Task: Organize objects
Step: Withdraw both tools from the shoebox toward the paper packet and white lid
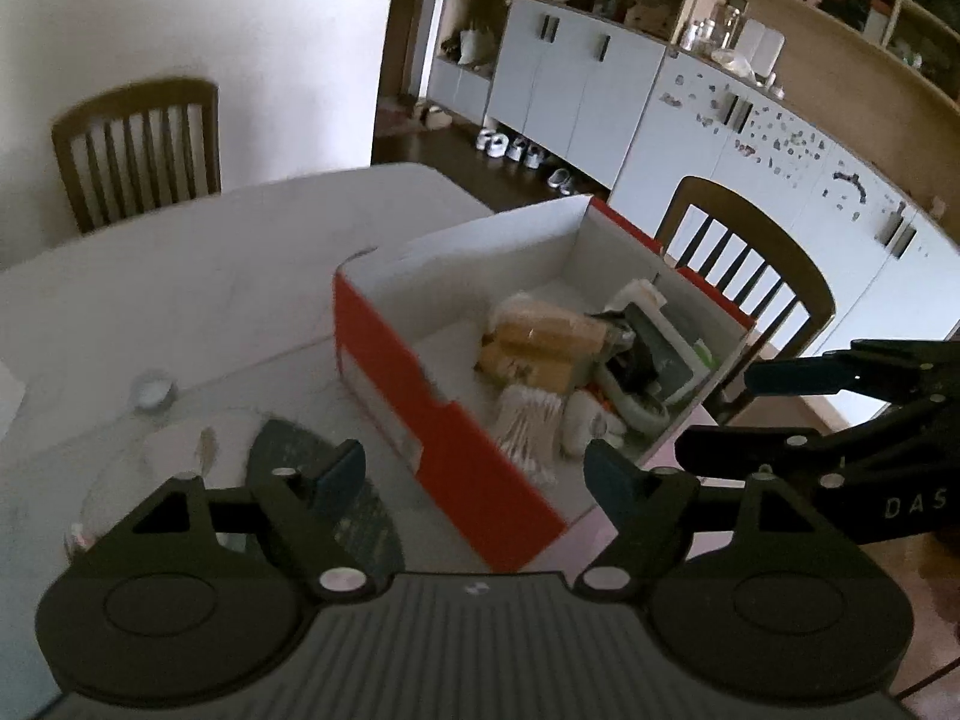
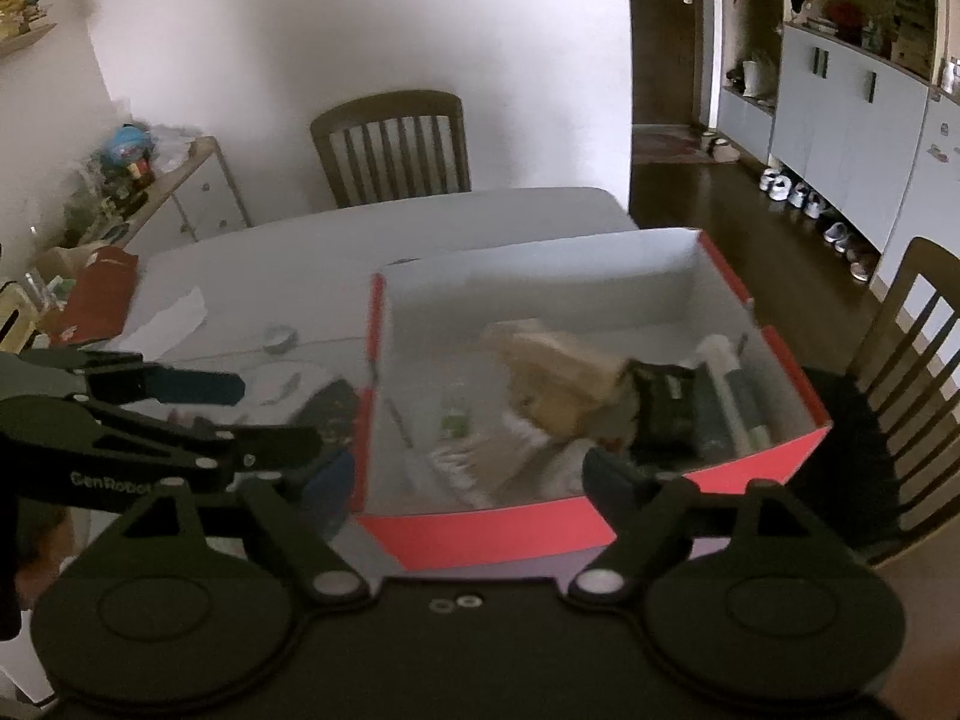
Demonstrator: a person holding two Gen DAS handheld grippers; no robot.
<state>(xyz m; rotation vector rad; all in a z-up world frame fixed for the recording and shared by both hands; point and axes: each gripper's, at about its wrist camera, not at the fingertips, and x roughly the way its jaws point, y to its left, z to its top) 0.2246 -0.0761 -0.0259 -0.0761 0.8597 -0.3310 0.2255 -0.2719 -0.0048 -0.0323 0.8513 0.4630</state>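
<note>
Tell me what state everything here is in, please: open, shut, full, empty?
Red cardboard box with white inside: lid off, upright on the table, partly filled at one end.
Bundle of cotton swabs: lying inside the box.
Left tongs: open, holding nothing.
Right tongs: open, holding nothing.
Small roll of tape: lying on the white table, outside the box.

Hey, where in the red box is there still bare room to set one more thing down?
In the red box, the far end is bare: white floor between the far wall and the tan packets. The near end is crowded with the packets, the cotton swabs and dark items against the right wall. Outside the box, the table is bare toward the chair.
</note>
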